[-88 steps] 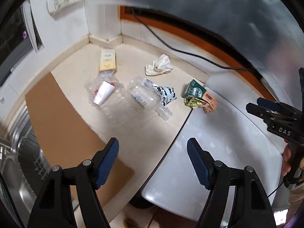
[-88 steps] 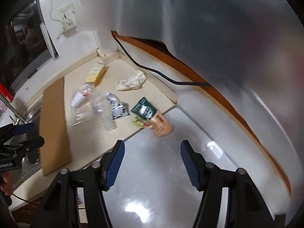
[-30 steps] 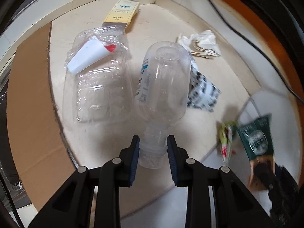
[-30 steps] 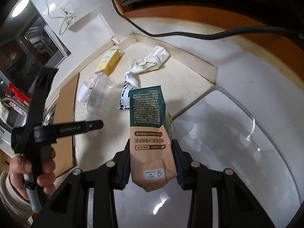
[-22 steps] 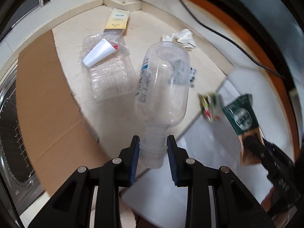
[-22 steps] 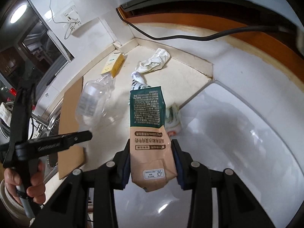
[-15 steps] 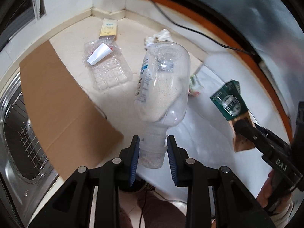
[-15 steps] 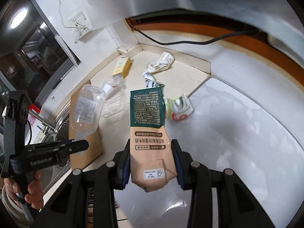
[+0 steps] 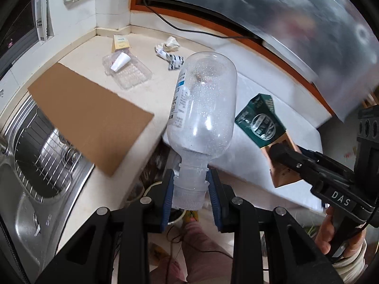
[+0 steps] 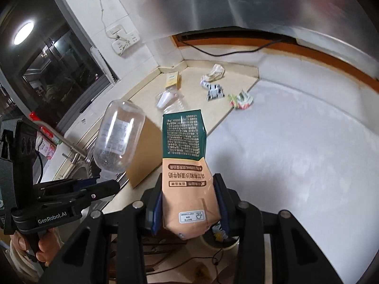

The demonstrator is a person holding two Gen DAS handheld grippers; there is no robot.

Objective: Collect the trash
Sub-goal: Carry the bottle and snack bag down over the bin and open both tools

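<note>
Left wrist view, centre of frame: left gripper (image 9: 190, 196) with fingers (image 9: 165, 201) partly closed, clamped on the neck of the clear plastic bottle (image 9: 201, 108), body pointing up and away. At right, right gripper (image 9: 284, 156) closed on the lower end of the green and tan carton (image 9: 263, 123). Both items clear of the table (image 9: 154, 90).

For the carry: grip kept steady on the bottle's narrow neck, since the wide body could swing; carton kept firmly pinched, being soft and bent at the base; both released only once over a bin, and none identifiable in either frame for certain.

Seen only from the left wrist: steel sink (image 9: 42, 156) at lower left, cardboard sheet (image 9: 90, 118) fully in view, clear blister tray (image 9: 129, 71) with the white cup (image 9: 120, 62).

Seen only from the right wrist: crumpled green and red wrapper (image 10: 240, 99) at the table seam, printed back of the carton, window at upper left. Yellow box (image 10: 173, 80), crumpled tissue (image 10: 213, 72) and black-and-white wrapper (image 10: 214, 92) still to collect.
</note>
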